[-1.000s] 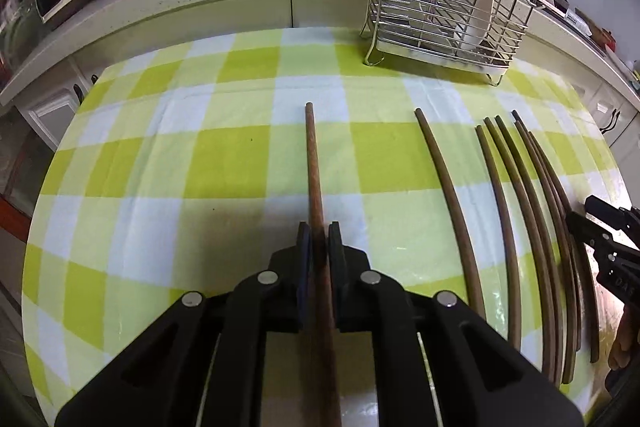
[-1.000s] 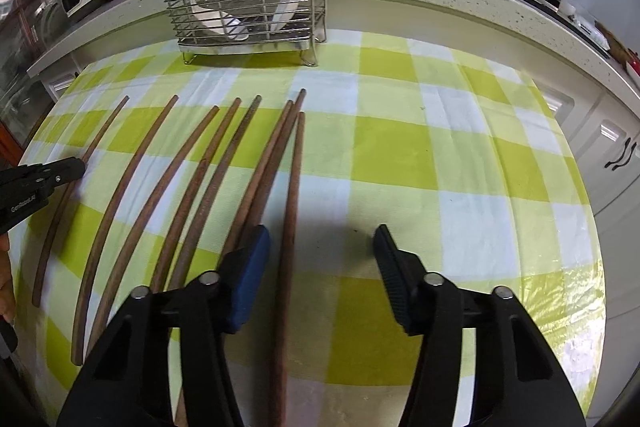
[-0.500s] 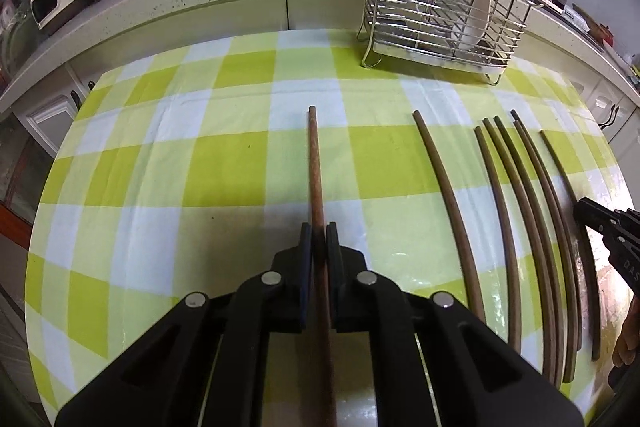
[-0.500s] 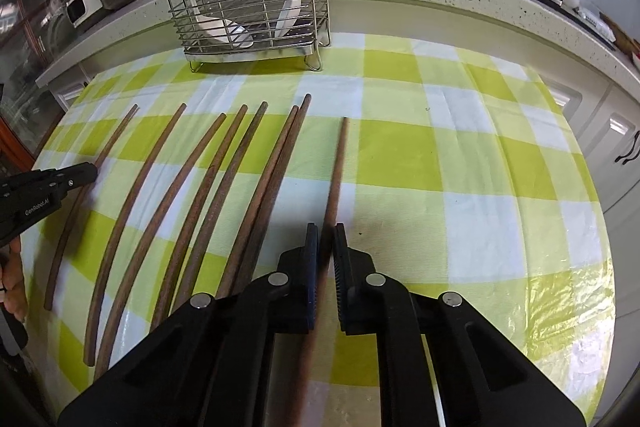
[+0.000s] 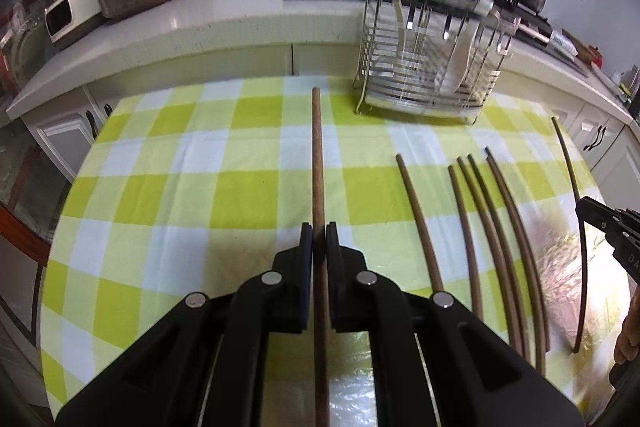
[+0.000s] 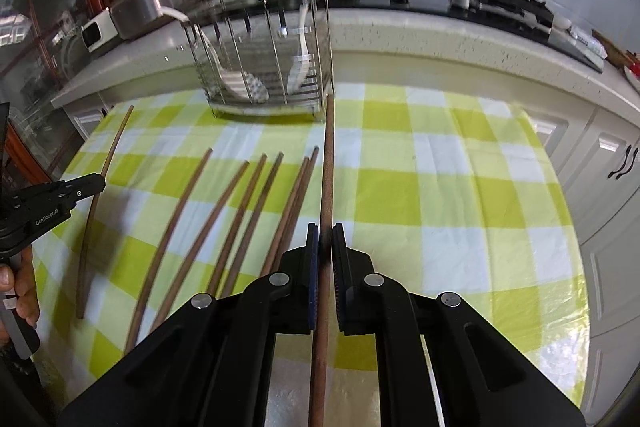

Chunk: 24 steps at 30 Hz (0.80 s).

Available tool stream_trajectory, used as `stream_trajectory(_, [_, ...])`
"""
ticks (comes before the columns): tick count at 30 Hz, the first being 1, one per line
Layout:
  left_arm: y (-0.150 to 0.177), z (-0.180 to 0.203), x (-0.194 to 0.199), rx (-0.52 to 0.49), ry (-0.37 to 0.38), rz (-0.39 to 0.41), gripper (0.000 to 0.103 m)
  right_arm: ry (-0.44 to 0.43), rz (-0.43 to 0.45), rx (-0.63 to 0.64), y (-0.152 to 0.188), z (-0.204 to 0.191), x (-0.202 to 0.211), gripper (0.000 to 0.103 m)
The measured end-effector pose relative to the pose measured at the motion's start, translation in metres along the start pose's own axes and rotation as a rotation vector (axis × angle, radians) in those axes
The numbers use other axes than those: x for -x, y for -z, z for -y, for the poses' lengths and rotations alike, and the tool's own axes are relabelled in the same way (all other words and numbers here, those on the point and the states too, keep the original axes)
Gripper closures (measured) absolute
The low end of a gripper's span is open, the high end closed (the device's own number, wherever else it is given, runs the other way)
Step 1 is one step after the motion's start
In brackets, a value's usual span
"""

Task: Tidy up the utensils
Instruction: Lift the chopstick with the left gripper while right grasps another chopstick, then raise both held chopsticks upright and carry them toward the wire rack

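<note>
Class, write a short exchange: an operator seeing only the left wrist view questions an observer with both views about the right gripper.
Operator: I only glimpse the right gripper at my edge. Is it holding anything?
Observer: Yes. In the right wrist view its jaws are shut on a chopstick.
Operator: Where does that chopstick point?
Observer: At the right front corner of the wire rack. The tip lines up with that corner, but I cannot tell whether they touch.

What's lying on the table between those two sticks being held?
Five wooden chopsticks lie between the left gripper's chopstick and the right gripper's chopstick, seen in the left view.
</note>
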<state>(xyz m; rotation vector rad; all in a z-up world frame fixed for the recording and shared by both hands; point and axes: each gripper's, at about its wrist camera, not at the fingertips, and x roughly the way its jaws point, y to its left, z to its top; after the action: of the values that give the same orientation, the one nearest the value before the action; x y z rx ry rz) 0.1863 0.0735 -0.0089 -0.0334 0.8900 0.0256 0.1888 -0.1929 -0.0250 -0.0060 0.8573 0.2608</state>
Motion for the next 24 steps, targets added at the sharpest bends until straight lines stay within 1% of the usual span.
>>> stream_trajectory(7, [-0.007, -0.003, 0.037, 0.016, 0.034, 0.096, 0.096, -0.003, 0.071, 0.008, -0.009, -0.004, 0.032, 0.094])
stream_trajectory(13, [-0.007, -0.007, 0.059, 0.034, 0.057, 0.159, 0.096, 0.0, 0.111, 0.013, -0.013, -0.008, 0.049, 0.094])
stream_trajectory(19, [-0.007, -0.008, 0.074, 0.037, 0.056, 0.192, 0.096, 0.005, 0.156, 0.026, -0.016, -0.013, 0.064, 0.094])
stream_trajectory(24, [-0.006, -0.008, 0.086, 0.043, 0.055, 0.229, 0.096, 0.002, 0.172, 0.03, -0.016, -0.015, 0.071, 0.094])
